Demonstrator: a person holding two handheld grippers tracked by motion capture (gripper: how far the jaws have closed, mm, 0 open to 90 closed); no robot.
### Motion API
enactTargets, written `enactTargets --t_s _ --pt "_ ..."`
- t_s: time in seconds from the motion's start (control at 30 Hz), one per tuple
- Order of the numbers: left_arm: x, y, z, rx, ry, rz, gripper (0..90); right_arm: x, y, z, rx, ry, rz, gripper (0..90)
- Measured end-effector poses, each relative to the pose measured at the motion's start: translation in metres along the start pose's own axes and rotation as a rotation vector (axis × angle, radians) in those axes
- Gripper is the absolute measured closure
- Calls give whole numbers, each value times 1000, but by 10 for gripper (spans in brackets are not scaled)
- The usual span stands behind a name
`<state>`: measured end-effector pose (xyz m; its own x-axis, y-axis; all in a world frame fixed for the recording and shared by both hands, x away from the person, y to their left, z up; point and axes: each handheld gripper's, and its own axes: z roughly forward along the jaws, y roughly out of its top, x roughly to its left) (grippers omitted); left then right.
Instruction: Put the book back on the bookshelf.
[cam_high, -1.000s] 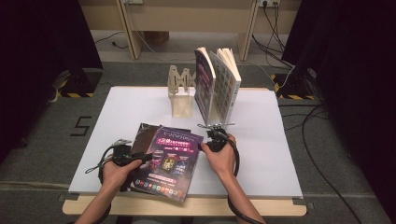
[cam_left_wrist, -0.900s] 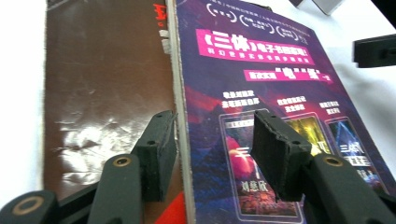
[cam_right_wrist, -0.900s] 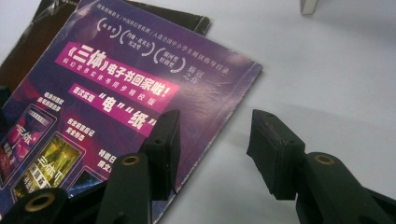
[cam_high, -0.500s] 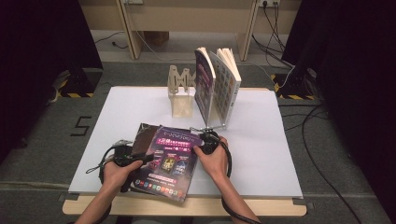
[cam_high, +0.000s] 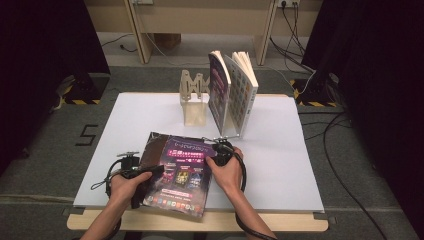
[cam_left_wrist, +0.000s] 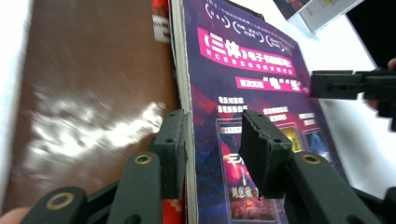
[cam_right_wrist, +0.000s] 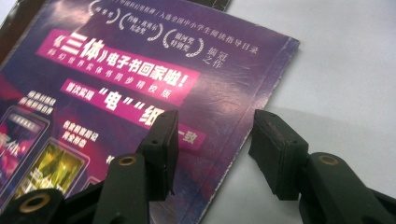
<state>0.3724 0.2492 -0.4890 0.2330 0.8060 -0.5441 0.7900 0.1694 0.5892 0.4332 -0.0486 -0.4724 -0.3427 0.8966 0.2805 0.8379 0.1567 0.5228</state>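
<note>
Magazine (cam_left_wrist: 243, 93) edge between closing left claw (cam_left_wrist: 212, 149), seemingly ungripped; right claw (cam_right_wrist: 212, 149) released, straddling corner.

obstacles: upright books (cam_high: 232, 95), wooden stand (cam_high: 194, 97) | table (cam_high: 300, 165) right: seemingly open

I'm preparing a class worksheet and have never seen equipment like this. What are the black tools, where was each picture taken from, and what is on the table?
A person holds a hand-held two-jaw gripper in each hand. One picture looks down from above the white table; the other two come from cameras riding on each gripper, looking along its jaws. A purple magazine lies on a brown one, and behind them two books stand beside a wooden stand. The left gripper straddles the purple magazine's edge; its jaws have just been closing, not yet clearly pinching it. The right gripper straddles the opposite edge, jaws open.
</note>
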Motion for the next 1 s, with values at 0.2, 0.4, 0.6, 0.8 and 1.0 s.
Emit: enactTargets --t_s 0.2,0.4,0.6,0.8,1.0 --pt "2 -3 3 15 0 -1 707 0 1 0 0 -3 -7 531" --pt "0 -1 -2 7 -24 23 801 -8 15 -1 5 23 -5 535" --pt "1 -1 -4 16 -16 47 814 -18 34 4 -25 28 19 513" --pt "7 1 -7 21 -10 51 811 -21 39 13 -16 45 40 503" --pt "7 1 -7 25 -5 57 807 -23 43 20 -19 38 49 497"
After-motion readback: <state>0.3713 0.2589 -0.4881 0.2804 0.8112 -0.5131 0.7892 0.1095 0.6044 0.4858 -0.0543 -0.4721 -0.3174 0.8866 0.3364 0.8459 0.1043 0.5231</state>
